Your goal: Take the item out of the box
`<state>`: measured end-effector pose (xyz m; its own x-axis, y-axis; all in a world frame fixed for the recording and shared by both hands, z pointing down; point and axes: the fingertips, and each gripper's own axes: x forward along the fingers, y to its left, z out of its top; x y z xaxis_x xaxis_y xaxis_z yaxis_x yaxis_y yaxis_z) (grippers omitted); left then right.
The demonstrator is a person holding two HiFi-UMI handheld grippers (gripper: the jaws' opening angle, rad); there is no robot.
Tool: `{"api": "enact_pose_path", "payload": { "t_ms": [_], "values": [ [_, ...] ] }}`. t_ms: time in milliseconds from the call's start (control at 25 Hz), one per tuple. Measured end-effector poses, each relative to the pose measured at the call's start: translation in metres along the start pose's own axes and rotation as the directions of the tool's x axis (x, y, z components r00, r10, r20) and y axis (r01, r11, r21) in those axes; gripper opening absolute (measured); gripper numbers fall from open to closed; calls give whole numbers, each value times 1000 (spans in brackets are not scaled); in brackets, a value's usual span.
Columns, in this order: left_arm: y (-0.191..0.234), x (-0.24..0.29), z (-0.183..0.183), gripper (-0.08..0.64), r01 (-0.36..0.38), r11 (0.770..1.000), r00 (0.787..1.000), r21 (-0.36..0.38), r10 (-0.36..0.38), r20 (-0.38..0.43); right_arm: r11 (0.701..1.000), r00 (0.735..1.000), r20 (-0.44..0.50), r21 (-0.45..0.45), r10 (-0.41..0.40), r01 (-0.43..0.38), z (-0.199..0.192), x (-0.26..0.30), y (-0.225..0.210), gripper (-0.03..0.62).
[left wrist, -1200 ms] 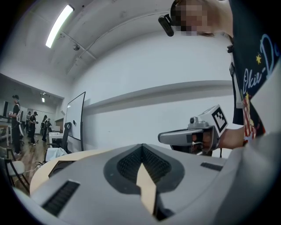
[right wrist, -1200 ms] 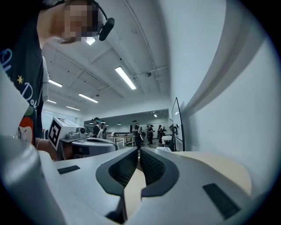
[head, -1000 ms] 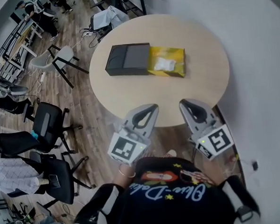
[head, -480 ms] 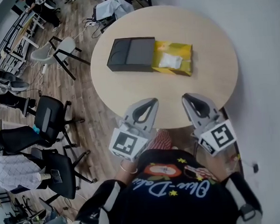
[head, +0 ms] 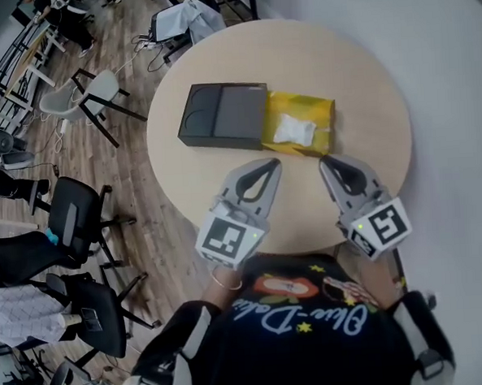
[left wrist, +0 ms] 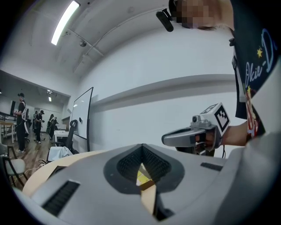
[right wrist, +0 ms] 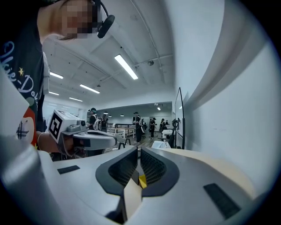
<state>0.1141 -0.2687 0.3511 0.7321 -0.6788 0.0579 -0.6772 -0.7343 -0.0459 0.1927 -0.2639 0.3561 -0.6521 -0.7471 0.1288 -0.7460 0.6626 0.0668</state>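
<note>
On the round wooden table lies a black box sleeve with a yellow inner tray slid out to its right. A white packet rests in the tray. My left gripper hovers over the table's near part, its tips just short of the tray's front edge; it is shut and holds nothing. My right gripper is level with it to the right, also shut and empty. A sliver of the yellow tray shows through the left jaws' notch in the left gripper view.
Black office chairs and a white chair stand on the wood floor left of the table. A grey wall runs close along the right. Several people stand far off in the room.
Both grippers have moved forward from the table's near edge toward the box, and the table now sits closer in the head view. Both stay shut.
</note>
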Motion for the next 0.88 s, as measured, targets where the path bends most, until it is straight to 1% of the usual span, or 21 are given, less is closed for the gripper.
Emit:
{"api": "enact_pose_path", "payload": {
  "t_ms": [120,200,280,400,600,720,880],
  "values": [
    [14,7,-5,-6,-5,1000,1000,-23,5,-6,1000,999,-51,-8,15,-16,-10,20,-6,0],
    [24,10,-9,-6,-10,999,1000,-36,9,-13,1000,995,-92,-11,27,-28,-19,33,-11,14],
    [32,13,-15,-6,-12,999,1000,-40,11,-23,999,990,-139,1,37,-38,-31,44,-13,26],
    [41,15,-24,-6,-19,999,999,-50,17,-39,999,979,-202,-2,41,-43,-50,54,-18,28],
    [63,22,-34,-6,-27,997,999,-69,24,-43,998,951,-309,-37,35,-48,-78,79,-32,48],
    [71,24,-45,-6,-21,996,998,-84,16,-57,999,934,-356,-29,24,-36,-96,94,-41,54],
    [76,30,-56,-6,-2,994,997,-107,-6,-74,997,905,-424,-45,38,-63,-110,105,-49,67]
  ]
}}
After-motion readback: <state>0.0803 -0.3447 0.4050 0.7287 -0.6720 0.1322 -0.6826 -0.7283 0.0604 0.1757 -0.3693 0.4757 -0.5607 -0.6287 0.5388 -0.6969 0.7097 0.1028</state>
